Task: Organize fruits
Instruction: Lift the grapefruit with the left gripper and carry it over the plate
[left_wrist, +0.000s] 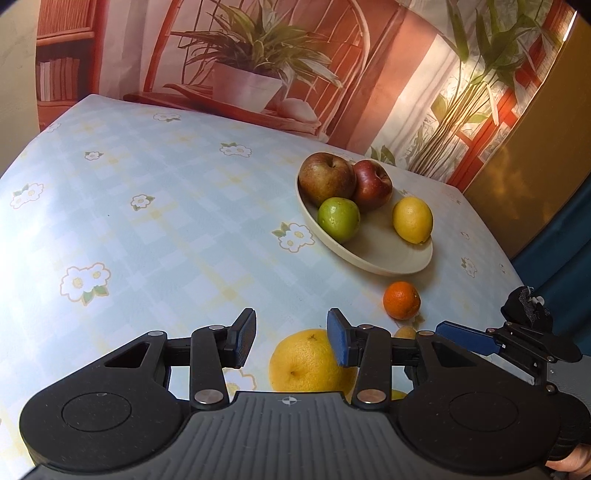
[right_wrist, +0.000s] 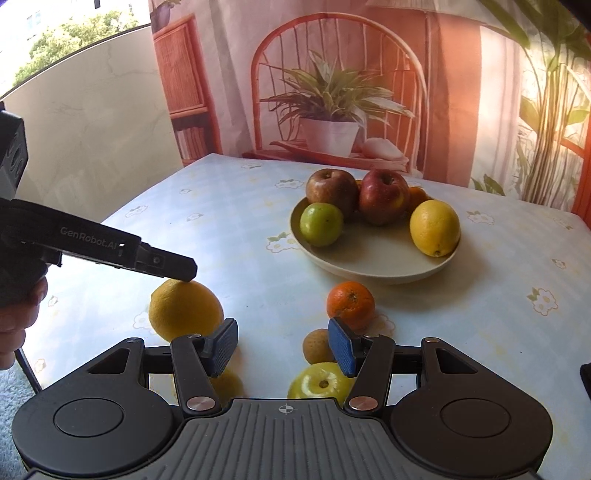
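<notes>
From the left wrist view, the left gripper (left_wrist: 291, 341) sits nearest, at six o'clock, its jaws standing apart and holding nothing; a large yellow citrus (left_wrist: 308, 363) lies on the table just below and between them, the blue pad close beside its right flank, though contact cannot be told. From the right wrist view, the right gripper (right_wrist: 284, 345) also stands partly open and empty, with a yellow-green apple (right_wrist: 319, 382) under its jaws and a small tan fruit (right_wrist: 316, 345) just beyond. At one o'clock from these jaws rests a loose mandarin (right_wrist: 350, 302) on the floral tablecloth (right_wrist: 221, 221). Farther on, at twelve to one o'clock, a cream plate (right_wrist: 369, 264) holds a green apple (right_wrist: 320, 223), two red-brown apples (right_wrist: 382, 197), and a lemon (right_wrist: 435, 228) on its right side. Behind the table hangs a printed backdrop (right_wrist: 332, 92) showing a chair and potted plant.
</notes>
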